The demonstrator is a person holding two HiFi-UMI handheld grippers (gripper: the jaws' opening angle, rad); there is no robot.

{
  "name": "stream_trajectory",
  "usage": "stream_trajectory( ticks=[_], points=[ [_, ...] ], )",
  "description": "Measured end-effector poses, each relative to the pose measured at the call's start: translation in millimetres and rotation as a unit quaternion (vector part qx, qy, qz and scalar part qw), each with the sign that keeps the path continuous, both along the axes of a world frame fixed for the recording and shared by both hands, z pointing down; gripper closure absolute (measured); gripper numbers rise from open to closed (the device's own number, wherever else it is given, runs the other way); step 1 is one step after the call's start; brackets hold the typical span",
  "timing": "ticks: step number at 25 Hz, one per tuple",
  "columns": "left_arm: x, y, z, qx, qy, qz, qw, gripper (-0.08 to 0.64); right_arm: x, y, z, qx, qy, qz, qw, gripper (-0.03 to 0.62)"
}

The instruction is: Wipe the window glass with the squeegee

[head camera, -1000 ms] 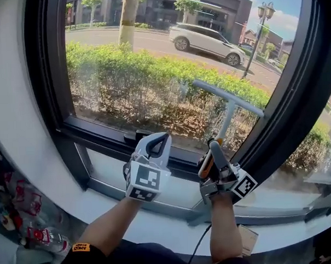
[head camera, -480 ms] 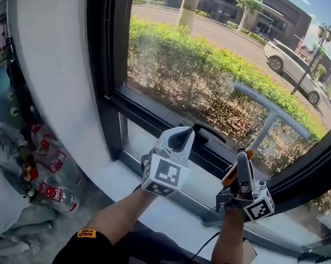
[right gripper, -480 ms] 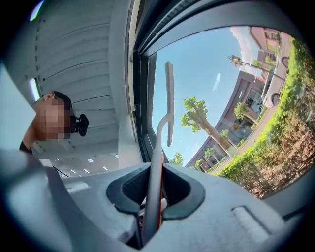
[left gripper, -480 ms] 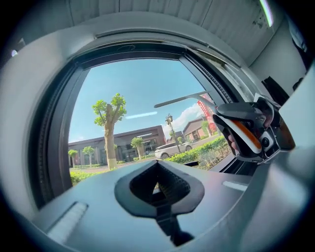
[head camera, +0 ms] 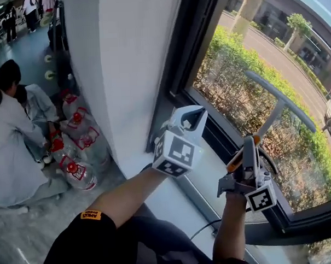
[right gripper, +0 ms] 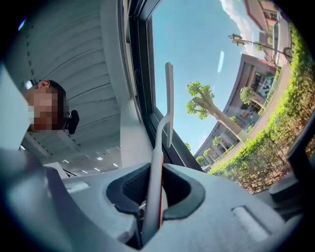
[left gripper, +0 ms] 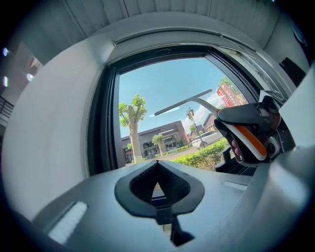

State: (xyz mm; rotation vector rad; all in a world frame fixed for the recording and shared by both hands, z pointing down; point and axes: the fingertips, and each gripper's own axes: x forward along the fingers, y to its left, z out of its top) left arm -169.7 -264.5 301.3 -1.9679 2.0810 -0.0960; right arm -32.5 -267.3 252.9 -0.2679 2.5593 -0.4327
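My right gripper (head camera: 246, 152) is shut on the orange-and-grey handle of the squeegee (head camera: 274, 112). Its long grey blade (head camera: 281, 100) lies slanted across the window glass (head camera: 245, 76); whether it touches the glass I cannot tell. In the right gripper view the handle (right gripper: 154, 182) runs up between the jaws of that gripper (right gripper: 155, 172) to the blade (right gripper: 169, 103). My left gripper (head camera: 192, 117) hangs shut and holds nothing, left of the squeegee, near the dark window frame (head camera: 179, 62). From the left gripper view (left gripper: 157, 165), the blade (left gripper: 183, 102) and the right gripper (left gripper: 248, 133) show.
A white wall pillar (head camera: 119, 65) stands left of the window. On the floor at left, people in light clothes (head camera: 12, 141) crouch beside several water bottles with red caps (head camera: 78, 143). A white sill (head camera: 174, 210) runs below the frame. A hedge and road lie outside.
The head view has swung left, so the window has slid to the right and the people and bottles have come into sight. Both grippers have kept their states; the squeegee stays in the right one.
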Motion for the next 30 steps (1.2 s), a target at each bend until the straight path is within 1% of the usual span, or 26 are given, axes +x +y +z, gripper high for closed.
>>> stream_trajectory(
  ticks=[3,6,11,14,17,19,21,25,30],
  points=[
    [-40,6,-2,0.001,0.000,-0.017,0.9998,0.545,-45,-7,-5,-0.006,-0.001,-0.006,1.000,0.545],
    [-72,8,0,0.005,-0.001,-0.026,0.9997,0.545,-80,-14,-3,-0.012,-0.004,-0.004,1.000,0.545],
    [-109,-3,1,0.016,-0.003,-0.012,0.9998,0.545,-125,-26,-5,-0.011,-0.014,0.014,1.000,0.545],
    [-125,-6,3,0.013,-0.002,-0.006,0.9999,0.545,-153,-28,-12,-0.007,-0.014,0.015,1.000,0.545],
    [-128,-11,3,0.012,-0.006,0.008,0.9999,0.545,-168,-31,-17,-0.003,-0.011,0.025,1.000,0.545],
    [-124,-16,1,0.016,-0.012,0.023,0.9996,0.545,-169,-36,-20,-0.002,-0.017,0.038,0.999,0.545],
    [-120,-19,-2,0.018,-0.019,0.035,0.9990,0.545,-168,-45,-23,-0.012,-0.028,0.046,0.998,0.545],
    [-120,-23,-2,0.014,-0.023,0.048,0.9985,0.545,-170,-60,-15,-0.058,-0.046,0.043,0.996,0.545],
    [-117,-25,15,0.001,-0.014,0.060,0.9981,0.545,-176,-62,24,-0.112,-0.044,0.035,0.992,0.545]
  ],
)
